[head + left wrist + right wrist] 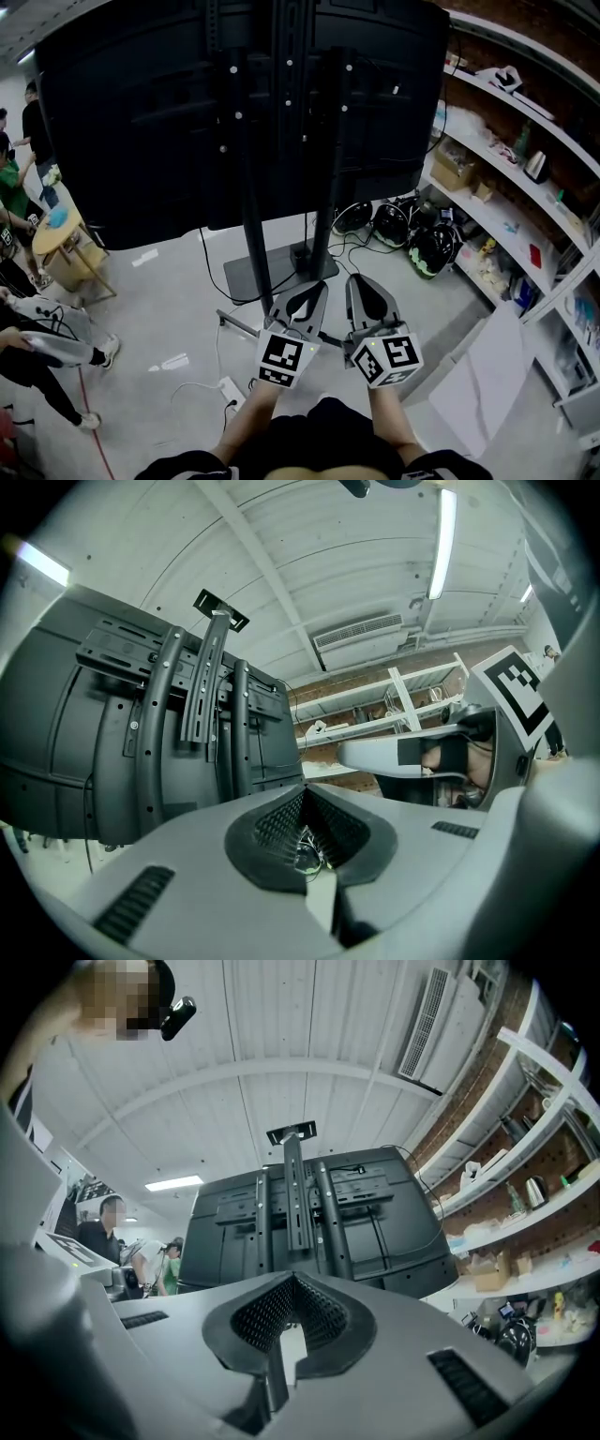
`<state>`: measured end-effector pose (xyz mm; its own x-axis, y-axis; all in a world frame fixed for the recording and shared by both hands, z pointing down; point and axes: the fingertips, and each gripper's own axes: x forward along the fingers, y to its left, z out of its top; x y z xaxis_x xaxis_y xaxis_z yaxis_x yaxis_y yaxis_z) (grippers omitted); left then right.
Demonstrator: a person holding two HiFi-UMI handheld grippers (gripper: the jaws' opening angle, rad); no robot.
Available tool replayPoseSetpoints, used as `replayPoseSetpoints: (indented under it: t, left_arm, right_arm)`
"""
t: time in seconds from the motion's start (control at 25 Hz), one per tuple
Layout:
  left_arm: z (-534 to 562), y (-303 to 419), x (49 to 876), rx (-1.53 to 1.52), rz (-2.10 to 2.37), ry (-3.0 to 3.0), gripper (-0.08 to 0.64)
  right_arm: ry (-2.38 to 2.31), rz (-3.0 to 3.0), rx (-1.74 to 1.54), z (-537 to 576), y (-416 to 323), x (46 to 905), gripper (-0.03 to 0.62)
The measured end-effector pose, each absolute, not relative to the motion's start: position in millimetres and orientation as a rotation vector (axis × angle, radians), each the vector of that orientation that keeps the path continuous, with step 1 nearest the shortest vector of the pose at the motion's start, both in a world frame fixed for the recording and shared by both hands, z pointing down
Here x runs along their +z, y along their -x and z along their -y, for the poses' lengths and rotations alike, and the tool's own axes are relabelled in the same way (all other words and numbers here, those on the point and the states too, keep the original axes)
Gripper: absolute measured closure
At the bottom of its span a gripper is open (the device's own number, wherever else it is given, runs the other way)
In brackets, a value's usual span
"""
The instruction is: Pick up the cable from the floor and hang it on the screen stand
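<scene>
Although the grey plastic left gripper (pixel 316 285) and right gripper (pixel 360 279) hang before the black metal screen stand (pixel 255 225) with jaws pressed together, empty, the thin white cable (pixel 218 352) lies on the pale floor (pixel 169 300).

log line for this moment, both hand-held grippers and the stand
left hand-held gripper: shut | right hand-held gripper: shut | place: side by side, facing stand | held: nothing seen

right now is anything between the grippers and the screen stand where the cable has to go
Nothing visible does. The left gripper and right gripper both look at the screen stand through open air. In the head view only the base plate and bare floor lie below that path.
</scene>
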<state>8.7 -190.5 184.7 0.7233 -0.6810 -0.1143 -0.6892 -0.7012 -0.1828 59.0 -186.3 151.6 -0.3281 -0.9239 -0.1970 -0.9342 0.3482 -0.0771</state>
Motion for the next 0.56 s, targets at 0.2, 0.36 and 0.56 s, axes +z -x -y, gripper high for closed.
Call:
replayPoseSetpoints:
  t: [0.2, 0.36, 0.56]
  left_arm:
    - [187.7, -5.5, 192.2, 0.032, -1.089, 2.709, 0.552]
    - [190.7, 0.3, 195.8, 0.021, -1.099, 2.717, 0.552]
    - [193.4, 7.9, 198.8, 0.008, -1.121, 2.713, 0.552]
  right_arm:
    - [1.654, -2.421, 0.070, 184.0, -51.4, 156.6, 0.568]
    - [1.643, -2.436, 0.066, 188.1, -45.8, 157.4, 0.568]
    - [1.610, -2.468, 0.059, 193.0, -35.5, 159.2, 0.568]
